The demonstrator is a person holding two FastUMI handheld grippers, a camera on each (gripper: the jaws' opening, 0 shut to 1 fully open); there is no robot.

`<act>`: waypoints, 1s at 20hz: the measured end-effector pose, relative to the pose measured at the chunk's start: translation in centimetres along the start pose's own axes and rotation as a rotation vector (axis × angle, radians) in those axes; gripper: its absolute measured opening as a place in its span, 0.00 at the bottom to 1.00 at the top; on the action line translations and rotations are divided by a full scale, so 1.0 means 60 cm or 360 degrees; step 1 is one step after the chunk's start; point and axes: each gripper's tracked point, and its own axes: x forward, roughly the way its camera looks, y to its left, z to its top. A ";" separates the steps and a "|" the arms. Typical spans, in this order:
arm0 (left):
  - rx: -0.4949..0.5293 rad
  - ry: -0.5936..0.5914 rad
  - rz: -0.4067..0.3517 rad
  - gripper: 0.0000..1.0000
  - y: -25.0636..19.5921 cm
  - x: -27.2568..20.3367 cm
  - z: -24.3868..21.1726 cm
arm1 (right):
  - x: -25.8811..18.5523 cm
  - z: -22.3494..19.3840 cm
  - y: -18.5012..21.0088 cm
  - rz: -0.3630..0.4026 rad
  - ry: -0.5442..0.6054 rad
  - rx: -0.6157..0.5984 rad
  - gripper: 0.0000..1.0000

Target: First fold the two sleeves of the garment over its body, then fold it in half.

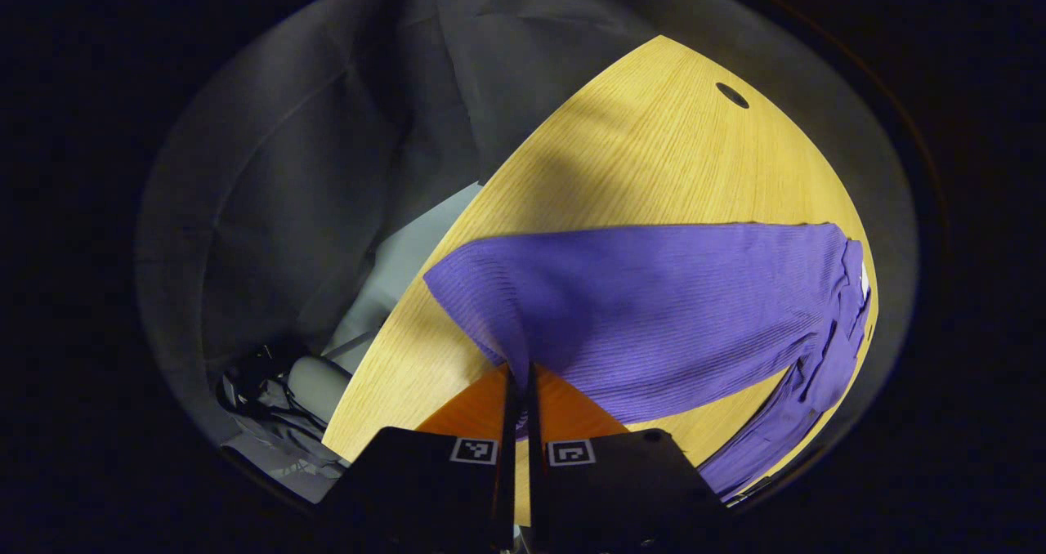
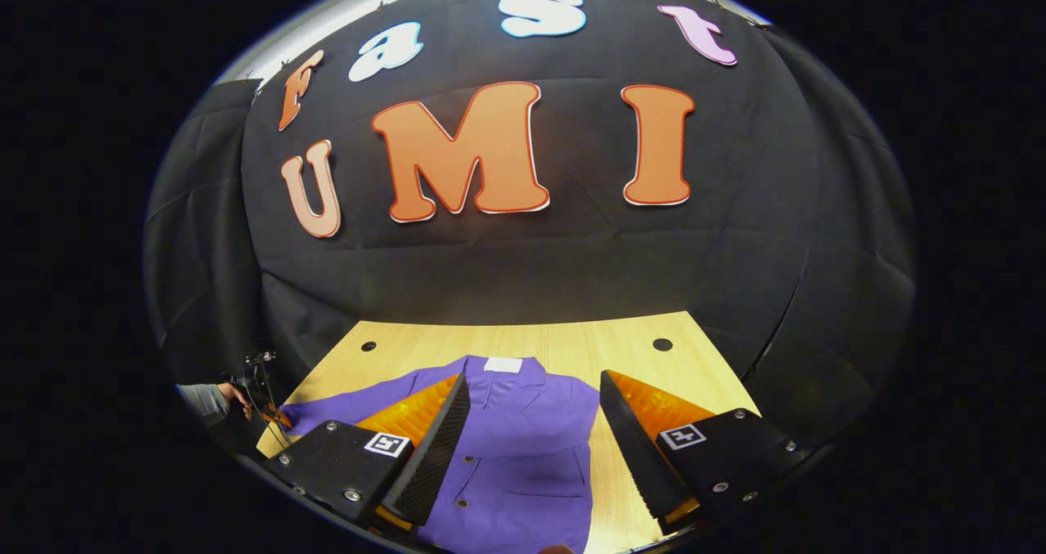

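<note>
The purple garment (image 2: 523,448) lies on the wooden worktop (image 2: 629,346), front side up, with its collar and a white label toward the booth's back wall and a row of buttons running down its front. In the right gripper view the right gripper (image 2: 531,431) hangs above the chest of the garment with its jaws wide apart and nothing between them; the fabric shows plainly in the gap. Two dark round holes sit in the worktop near its far edge, one on each side of the collar.

At the left edge of that same view a hand (image 2: 231,395) in a grey sleeve holds the other gripper beside the end of the garment's outstretched sleeve.

In the left gripper view the left gripper (image 1: 520,374) has its jaws pressed together on the cuff end of that sleeve (image 1: 621,292), which narrows to a pinched point right where the jaws meet. From there the sleeve stretches across the worktop (image 1: 654,154) toward the body of the garment, which bunches in folds at the right edge. Grey cloth hangs past the worktop's edge, and a tangle of cables (image 1: 253,382) lies low at the left.
</note>
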 end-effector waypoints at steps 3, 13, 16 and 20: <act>0.0076 -0.0090 0.0004 0.08 -0.010 -0.015 0.015 | -0.007 0.002 -0.019 -0.0008 -0.0012 0.0050 0.95; 0.0457 -0.0328 -0.0139 0.08 -0.189 -0.163 0.021 | 0.001 -0.009 -0.061 -0.0004 0.0002 -0.0002 0.95; 0.0529 -0.0372 -0.0209 0.08 -0.260 -0.200 0.015 | 0.002 -0.020 -0.082 -0.0037 0.0016 -0.0051 0.95; 0.0603 -0.0403 -0.0315 0.08 -0.359 -0.235 -0.003 | 0.000 -0.028 -0.093 0.0003 0.0015 0.0019 0.95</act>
